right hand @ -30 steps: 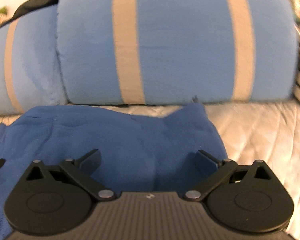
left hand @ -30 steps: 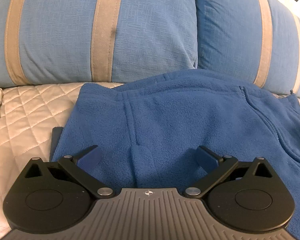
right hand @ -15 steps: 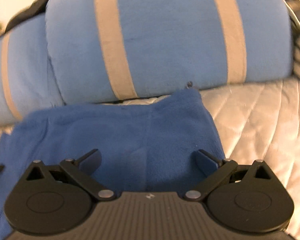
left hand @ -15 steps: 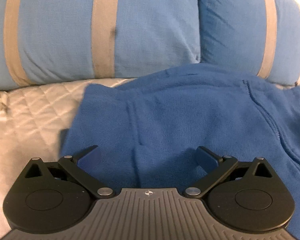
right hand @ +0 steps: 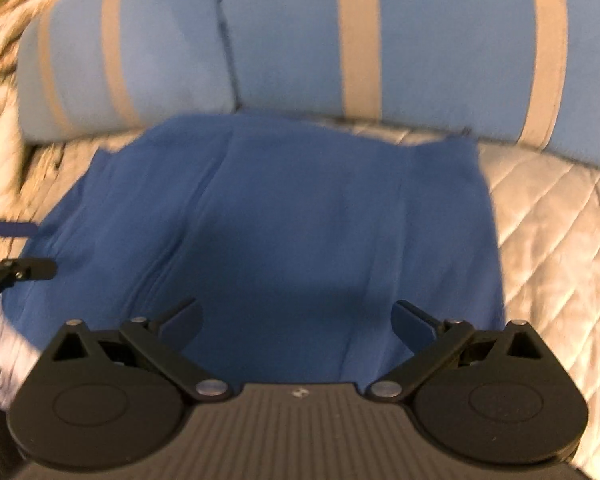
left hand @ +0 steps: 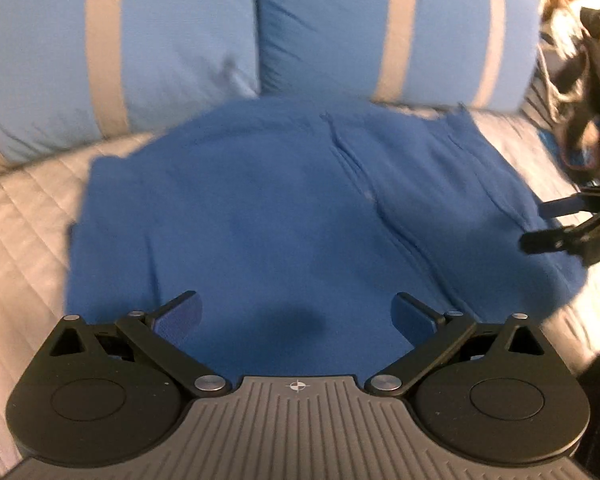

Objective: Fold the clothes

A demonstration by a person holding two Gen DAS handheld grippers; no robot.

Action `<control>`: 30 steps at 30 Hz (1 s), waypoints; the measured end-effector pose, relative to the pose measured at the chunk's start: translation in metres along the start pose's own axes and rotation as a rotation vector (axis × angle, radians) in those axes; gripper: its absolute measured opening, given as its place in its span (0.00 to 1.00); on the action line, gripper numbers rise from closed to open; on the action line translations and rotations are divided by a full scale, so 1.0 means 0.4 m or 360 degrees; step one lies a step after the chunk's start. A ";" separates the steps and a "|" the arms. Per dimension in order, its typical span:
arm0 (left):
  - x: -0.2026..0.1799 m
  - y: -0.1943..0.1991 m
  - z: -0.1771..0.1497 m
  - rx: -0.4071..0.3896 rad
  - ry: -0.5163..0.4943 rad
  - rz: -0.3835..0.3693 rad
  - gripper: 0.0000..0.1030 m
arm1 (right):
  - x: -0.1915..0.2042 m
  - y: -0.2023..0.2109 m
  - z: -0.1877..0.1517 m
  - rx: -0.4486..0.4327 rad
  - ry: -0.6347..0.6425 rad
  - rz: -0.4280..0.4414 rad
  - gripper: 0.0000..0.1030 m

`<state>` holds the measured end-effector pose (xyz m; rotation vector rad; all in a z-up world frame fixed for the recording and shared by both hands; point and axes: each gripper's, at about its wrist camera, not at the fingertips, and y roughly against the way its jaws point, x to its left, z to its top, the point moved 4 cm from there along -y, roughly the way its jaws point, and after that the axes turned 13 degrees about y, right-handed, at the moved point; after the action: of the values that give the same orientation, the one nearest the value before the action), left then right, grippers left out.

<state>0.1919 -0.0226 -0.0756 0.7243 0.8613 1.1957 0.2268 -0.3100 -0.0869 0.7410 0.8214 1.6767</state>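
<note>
Fleece garment (left hand: 284,208) (blue, creased) flat on quilted bedcover (right hand: 552,240).

A home bedroom, quilted pale bedspread (right hand: 548,240) covering a bed, two blue pillows (left hand: 140,40) with tan stripes along its far edge, warm indoor light

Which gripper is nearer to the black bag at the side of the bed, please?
Right. The right gripper sits at the fleece's edge just below the black bag; the left gripper hovers over the fleece's middle, farther away.
</note>
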 end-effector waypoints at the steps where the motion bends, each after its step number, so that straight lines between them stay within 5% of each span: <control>1: -0.007 -0.005 -0.007 0.0029 -0.0009 0.0014 1.00 | 0.013 0.000 -0.008 0.0035 0.0008 0.0002 1.00; 6: 0.026 -0.099 -0.047 0.0275 0.0048 0.0154 1.00 | 0.042 -0.018 -0.042 0.0146 0.0011 -0.0068 1.00; 9: 0.030 -0.119 -0.062 0.0238 0.0069 0.0145 1.00 | 0.030 -0.069 -0.076 0.0261 -0.0058 -0.0029 0.99; 17: -0.024 -0.146 -0.093 0.0129 -0.0028 0.0363 1.00 | 0.064 -0.100 -0.099 0.0243 0.0045 -0.0109 0.99; 30: 0.017 -0.045 -0.072 0.0006 -0.0044 0.0217 1.00 | 0.011 -0.059 -0.088 0.0154 -0.0098 0.0026 0.99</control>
<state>0.1764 -0.0191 -0.1066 0.8112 0.8017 1.3021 0.2099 -0.3070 -0.1258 0.8642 0.8597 1.6293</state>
